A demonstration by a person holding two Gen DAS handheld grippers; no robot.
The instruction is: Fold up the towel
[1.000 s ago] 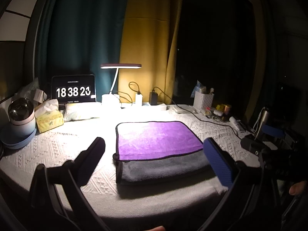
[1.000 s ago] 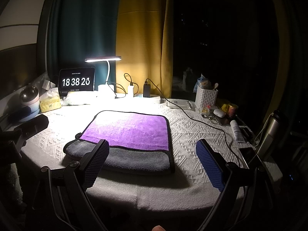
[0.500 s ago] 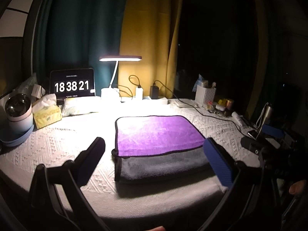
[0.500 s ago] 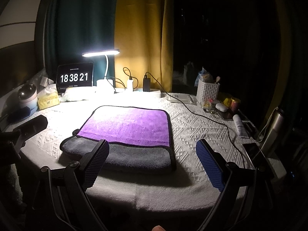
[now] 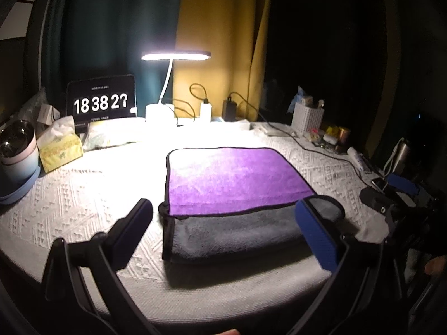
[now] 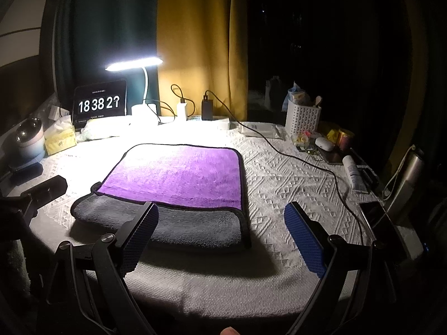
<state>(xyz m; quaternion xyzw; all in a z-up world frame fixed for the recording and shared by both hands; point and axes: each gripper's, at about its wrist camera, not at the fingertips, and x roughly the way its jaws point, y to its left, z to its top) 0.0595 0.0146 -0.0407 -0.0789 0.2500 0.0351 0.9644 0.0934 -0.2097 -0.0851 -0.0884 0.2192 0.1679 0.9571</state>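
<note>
Your towel (image 5: 237, 195) lies flat in the middle of the table (image 5: 83, 195), purple layer folded over grey with a grey strip left bare along the near edge, so one fold looks done and another seems open to you. Both tools hover short of it, the left tool (image 5: 223, 234) and the right tool (image 6: 220, 231) each spread wide and holding nothing. The left view shows the towel's left folded edge square-on; the right view alone shows the cable (image 6: 307, 164) trailing beside the towel's right edge.
</note>
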